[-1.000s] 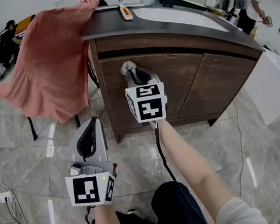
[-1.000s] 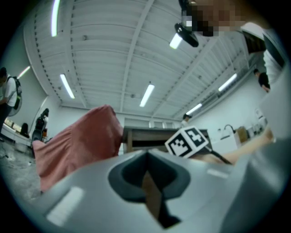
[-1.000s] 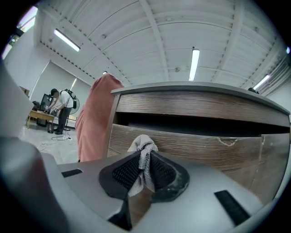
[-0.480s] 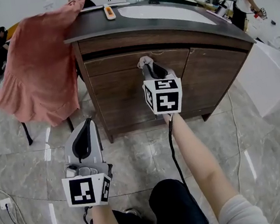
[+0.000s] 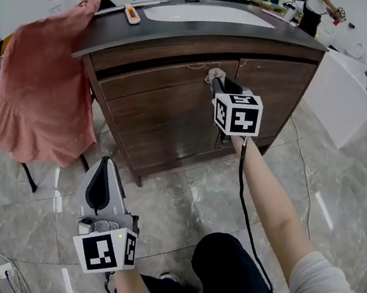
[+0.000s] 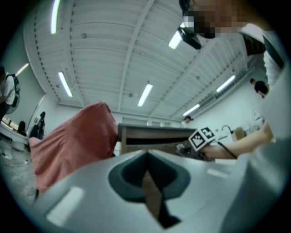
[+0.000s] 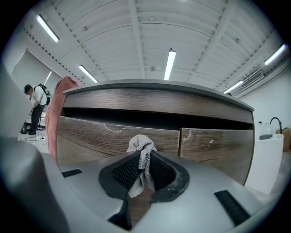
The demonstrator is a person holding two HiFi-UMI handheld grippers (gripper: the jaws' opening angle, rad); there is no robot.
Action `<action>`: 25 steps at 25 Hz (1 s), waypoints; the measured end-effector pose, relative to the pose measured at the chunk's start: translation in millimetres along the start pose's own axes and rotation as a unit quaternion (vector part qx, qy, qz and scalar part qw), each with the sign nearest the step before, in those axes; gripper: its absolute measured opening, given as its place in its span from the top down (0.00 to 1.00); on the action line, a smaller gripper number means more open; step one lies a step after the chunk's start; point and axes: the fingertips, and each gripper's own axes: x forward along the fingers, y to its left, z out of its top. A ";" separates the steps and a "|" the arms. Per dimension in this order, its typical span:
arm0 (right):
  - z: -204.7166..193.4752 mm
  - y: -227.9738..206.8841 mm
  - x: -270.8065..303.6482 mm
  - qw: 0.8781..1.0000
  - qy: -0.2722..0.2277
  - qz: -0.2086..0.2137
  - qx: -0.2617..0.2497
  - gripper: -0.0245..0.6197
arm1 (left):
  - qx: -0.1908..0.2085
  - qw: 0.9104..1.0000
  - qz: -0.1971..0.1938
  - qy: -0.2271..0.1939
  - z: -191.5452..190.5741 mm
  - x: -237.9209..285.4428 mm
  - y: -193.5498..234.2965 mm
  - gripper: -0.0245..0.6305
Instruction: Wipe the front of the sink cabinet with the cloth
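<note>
- Logged right gripper [image 7: 143, 164] clenched on the cloth [image 7: 141, 148], a grey bunch pinched between its ridged pads and poking past the tips.
- Found cloth high on the sink cabinet [image 5: 159, 115] front, by the seam between drawer and door; could not tell whether touching.
- Recorded left gripper [image 6: 146, 159] low over the floor [image 5: 177, 203], well apart from the cabinet, jaws pressed together on nothing.
- Noted pink garment [image 5: 39, 94] draped at the cabinet's left end.
</note>
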 end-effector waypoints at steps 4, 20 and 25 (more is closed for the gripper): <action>0.7 -32.3 -1.1 0.999 0.002 -0.032 0.004 0.87 | 0.000 1.000 0.005 0.000 1.5 -1.4 3.2 0.95; -48.0 -42.5 0.7 0.999 0.029 -0.042 0.008 0.88 | 0.003 1.000 0.009 -0.004 4.6 -4.7 2.3 0.95; -45.9 -10.8 1.6 0.999 0.031 -0.023 0.003 0.88 | 0.008 1.000 0.009 -0.006 7.6 -4.9 0.8 0.95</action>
